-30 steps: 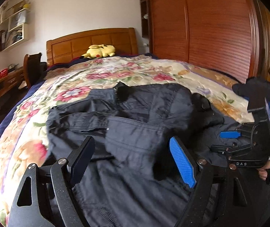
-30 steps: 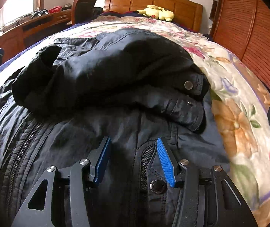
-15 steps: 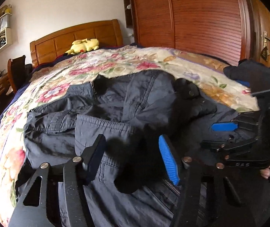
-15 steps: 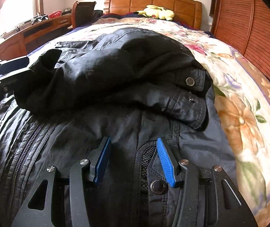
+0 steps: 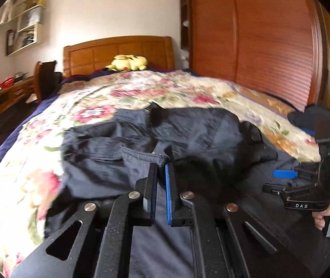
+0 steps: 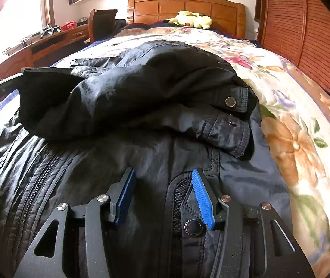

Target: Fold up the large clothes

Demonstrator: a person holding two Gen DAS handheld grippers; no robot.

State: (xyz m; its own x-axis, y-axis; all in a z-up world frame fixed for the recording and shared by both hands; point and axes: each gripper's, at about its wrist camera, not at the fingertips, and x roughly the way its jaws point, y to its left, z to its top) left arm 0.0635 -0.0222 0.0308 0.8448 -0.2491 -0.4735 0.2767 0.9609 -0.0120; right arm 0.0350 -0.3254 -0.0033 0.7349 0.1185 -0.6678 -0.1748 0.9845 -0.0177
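A large black jacket [image 5: 199, 134] lies crumpled on the flowered bedspread [image 5: 141, 90]. My left gripper [image 5: 161, 169] is shut, its black and blue pads pinching an elastic-edged fold of the jacket at their tips. In the right wrist view that fold [image 6: 40, 85] stands up as a peak at the left. My right gripper [image 6: 162, 173] is open and low over the jacket's [image 6: 141, 92] front. The zipper [image 6: 176, 199] and a snap button [image 6: 194, 227] lie between its fingers. It also shows at the right of the left wrist view, the right gripper [image 5: 273, 180] held by a hand [image 5: 327, 217].
A yellow plush toy [image 5: 128, 62] sits by the wooden headboard [image 5: 118, 51]. A tall wooden wardrobe [image 5: 269, 46] runs along the bed's right side. A desk [image 5: 3, 97] and chair [image 5: 47, 76] stand at the left. More dark clothing [image 5: 322, 118] lies at the right edge.
The left gripper's jaws have gone from wide apart to closed on the jacket's fold, and that fold now stands higher. The right gripper has stayed still.
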